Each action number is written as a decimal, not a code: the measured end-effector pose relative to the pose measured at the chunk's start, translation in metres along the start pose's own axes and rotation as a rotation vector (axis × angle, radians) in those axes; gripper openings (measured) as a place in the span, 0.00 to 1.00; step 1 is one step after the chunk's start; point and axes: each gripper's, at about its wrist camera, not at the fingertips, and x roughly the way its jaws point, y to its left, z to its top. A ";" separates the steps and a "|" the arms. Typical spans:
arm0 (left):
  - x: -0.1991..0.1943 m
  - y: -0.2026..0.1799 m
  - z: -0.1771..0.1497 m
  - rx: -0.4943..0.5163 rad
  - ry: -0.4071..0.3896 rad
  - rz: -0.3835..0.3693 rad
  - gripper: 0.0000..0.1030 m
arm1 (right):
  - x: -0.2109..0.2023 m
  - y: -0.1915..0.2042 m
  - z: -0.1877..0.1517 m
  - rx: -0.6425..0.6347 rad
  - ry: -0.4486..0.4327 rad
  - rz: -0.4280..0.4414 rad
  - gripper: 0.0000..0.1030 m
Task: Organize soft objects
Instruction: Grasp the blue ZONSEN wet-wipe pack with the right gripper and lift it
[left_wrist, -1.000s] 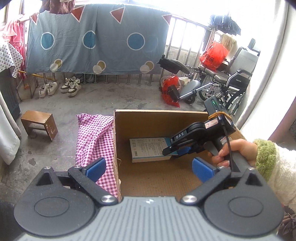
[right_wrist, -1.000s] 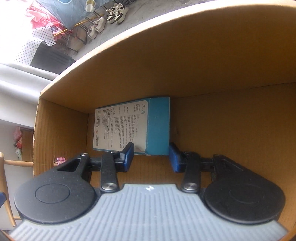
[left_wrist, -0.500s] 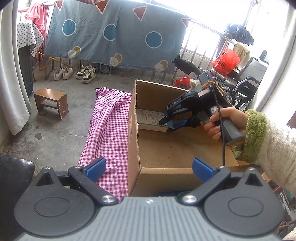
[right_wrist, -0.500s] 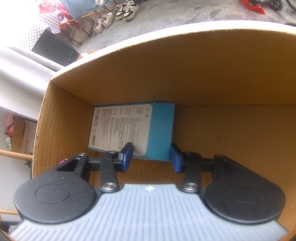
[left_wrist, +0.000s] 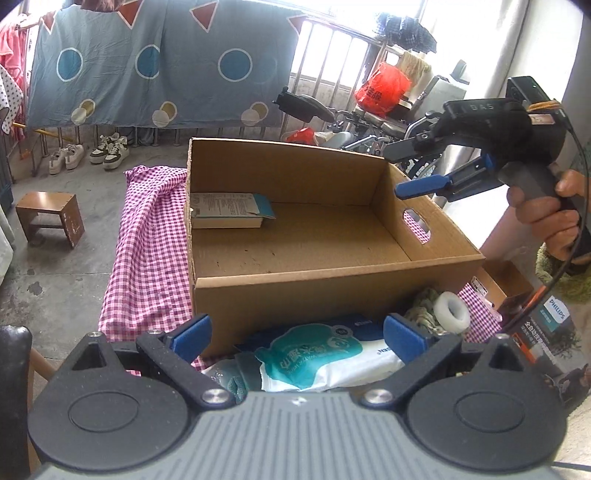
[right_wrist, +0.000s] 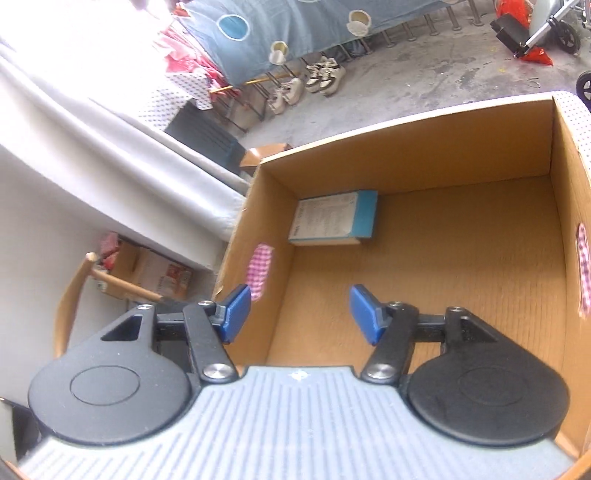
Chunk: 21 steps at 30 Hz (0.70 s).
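Open brown cardboard box (left_wrist: 332, 280) standing on a worktop draped in a pink-and-white checked cloth (left_wrist: 147, 258). A flat blue-and-white printed carton (left_wrist: 231, 210) lies on the box floor, pushed into the far left corner as seen in the left wrist view; in the right wrist view it (right_wrist: 334, 218) sits against the far wall beside the left-hand corner. The rest of the box floor shows bare cardboard. Oval handle cut-outs (right_wrist: 260, 275) in the side walls show the checked cloth through them.

The right gripper (left_wrist: 421, 186), held in a hand (left_wrist: 546, 218), hovers above the right wall of the box with its blue fingers (right_wrist: 364, 314) spread apart and nothing between them. The left gripper (left_wrist: 295, 336) hangs over the near edge of the worktop, in front of the box, its blue fingers (left_wrist: 192, 334) likewise wide apart and empty.

Below the left gripper, just beside the near wall of the box, lies a soft teal-and-white plastic pack of wipes (left_wrist: 325, 362). To its right are a crumpled greenish cloth (left_wrist: 424, 306) and a white roll with a hollow centre (left_wrist: 452, 314), touching each other. A dark printed retail box (left_wrist: 550, 332) stands at the right edge.

Background: a blue-grey hanging sheet with circles and triangles (left_wrist: 155, 62), a small brown wooden stool (left_wrist: 50, 216) and pale sneakers (left_wrist: 107, 153) on the concrete floor.
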 end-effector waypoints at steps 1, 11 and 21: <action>0.003 -0.003 -0.002 0.010 0.010 -0.009 0.97 | -0.015 0.000 -0.012 0.004 -0.005 0.034 0.61; 0.045 -0.011 -0.011 0.003 0.180 -0.056 0.82 | -0.010 -0.002 -0.125 0.050 0.164 -0.018 0.61; 0.048 -0.007 -0.013 -0.011 0.199 -0.038 0.84 | 0.053 0.021 -0.124 -0.008 0.349 -0.139 0.69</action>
